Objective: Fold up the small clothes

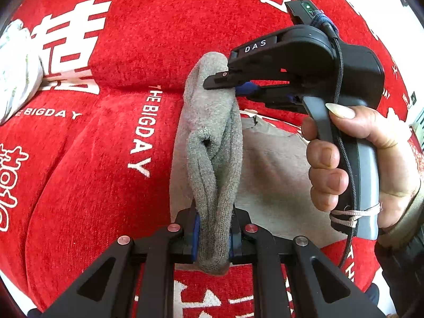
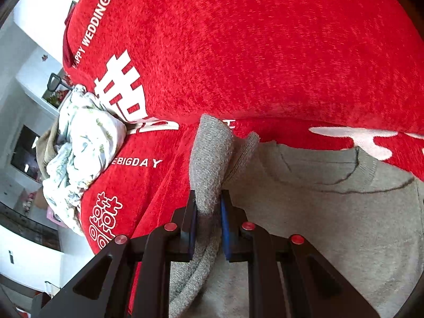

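Two close downward wrist views, shared grey garment (image 1: 212, 137)

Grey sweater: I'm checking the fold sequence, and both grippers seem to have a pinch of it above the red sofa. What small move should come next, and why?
Probably carry the pinched edge across and lay it over the flat body of the grey sweater. The left gripper and right gripper are both shut on its bunched fabric, lifted off the red sofa cover, so the fold is only half made.
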Demonstrator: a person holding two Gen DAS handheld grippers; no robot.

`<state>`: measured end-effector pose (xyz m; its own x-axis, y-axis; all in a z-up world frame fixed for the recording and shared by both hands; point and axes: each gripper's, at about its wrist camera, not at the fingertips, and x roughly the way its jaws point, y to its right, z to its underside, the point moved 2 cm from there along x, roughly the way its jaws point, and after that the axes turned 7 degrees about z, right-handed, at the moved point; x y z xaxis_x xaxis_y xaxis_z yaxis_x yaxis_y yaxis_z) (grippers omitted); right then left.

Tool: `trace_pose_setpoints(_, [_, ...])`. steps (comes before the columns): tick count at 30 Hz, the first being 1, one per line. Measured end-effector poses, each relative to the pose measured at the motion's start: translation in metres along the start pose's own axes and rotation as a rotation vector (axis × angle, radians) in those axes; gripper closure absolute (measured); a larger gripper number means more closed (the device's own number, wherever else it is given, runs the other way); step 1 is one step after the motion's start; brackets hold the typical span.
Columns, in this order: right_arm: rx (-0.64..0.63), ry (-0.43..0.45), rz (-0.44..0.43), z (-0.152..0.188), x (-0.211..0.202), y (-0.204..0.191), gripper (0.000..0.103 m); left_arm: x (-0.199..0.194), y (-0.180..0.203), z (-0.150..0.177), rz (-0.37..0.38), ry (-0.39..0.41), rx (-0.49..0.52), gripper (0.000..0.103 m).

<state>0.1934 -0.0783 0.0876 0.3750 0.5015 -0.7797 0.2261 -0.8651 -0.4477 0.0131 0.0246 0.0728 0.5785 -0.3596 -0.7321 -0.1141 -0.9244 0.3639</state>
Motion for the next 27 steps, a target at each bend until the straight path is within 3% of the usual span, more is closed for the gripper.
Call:
trace_pose_setpoints(12, [0.039, 0.039, -0.043, 0.000, -0.035, 0.029, 0.086, 0.004, 0.039, -0.006, -0.022, -0.023, 0.087, 0.087])
trace_pose_setpoints(27, [0.085, 0.055, -0.071, 0.005, -0.070, 0.078, 0.086, 0.014, 0.085, -0.007, 0.004, -0.050, 0.161, 0.087])
